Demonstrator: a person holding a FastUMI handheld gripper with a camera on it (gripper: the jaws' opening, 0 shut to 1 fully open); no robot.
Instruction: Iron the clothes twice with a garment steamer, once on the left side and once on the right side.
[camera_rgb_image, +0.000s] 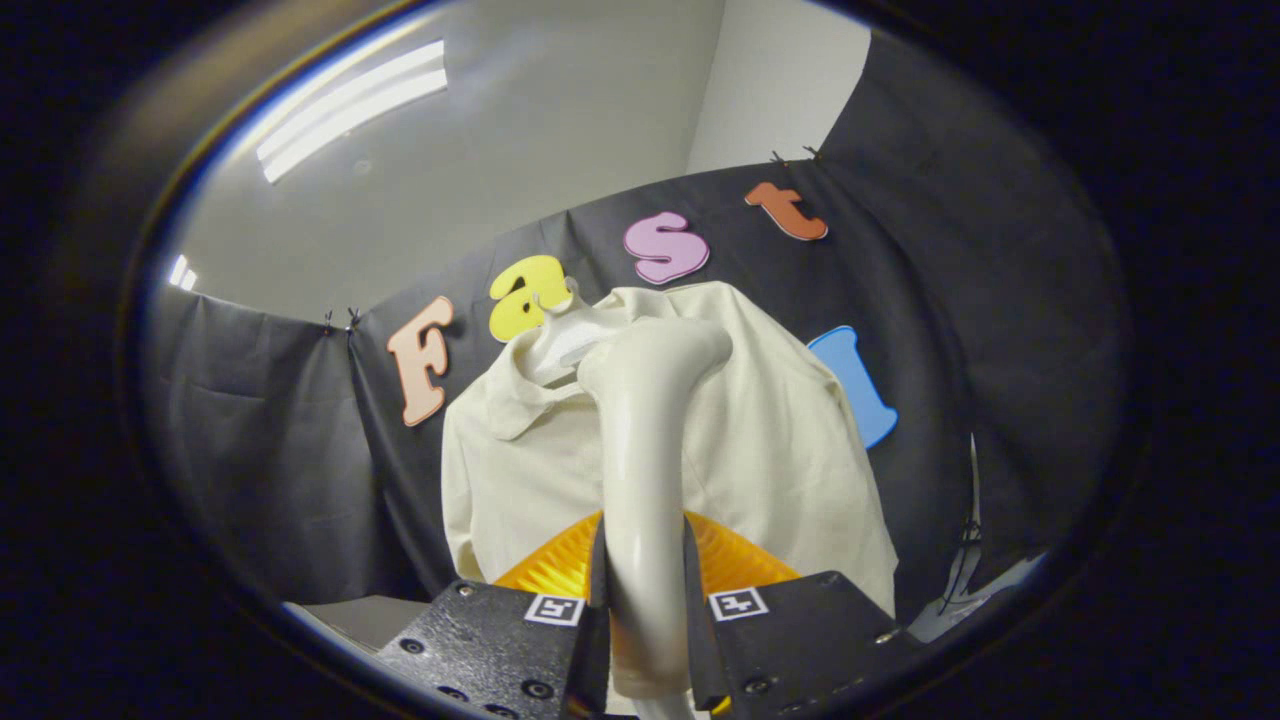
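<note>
A cream polo shirt (770, 450) hangs on a hanger against the booth's black cloth wall, collar at the upper left. My gripper (645, 590) is shut on the garment steamer (645, 440), a cream handle rising between the fingers and bending at its top toward the shirt's collar. The steamer's head rests against or just in front of the upper chest of the shirt; contact cannot be told. An orange ribbed part (735, 560) of the steamer shows on both sides of the handle, just behind the fingers.
The black cloth wall (270, 430) runs behind and to both sides of the shirt. A white ceiling with a strip light (350, 105) lies above. A pale surface (345, 615) shows low on the left beside the fingers.
</note>
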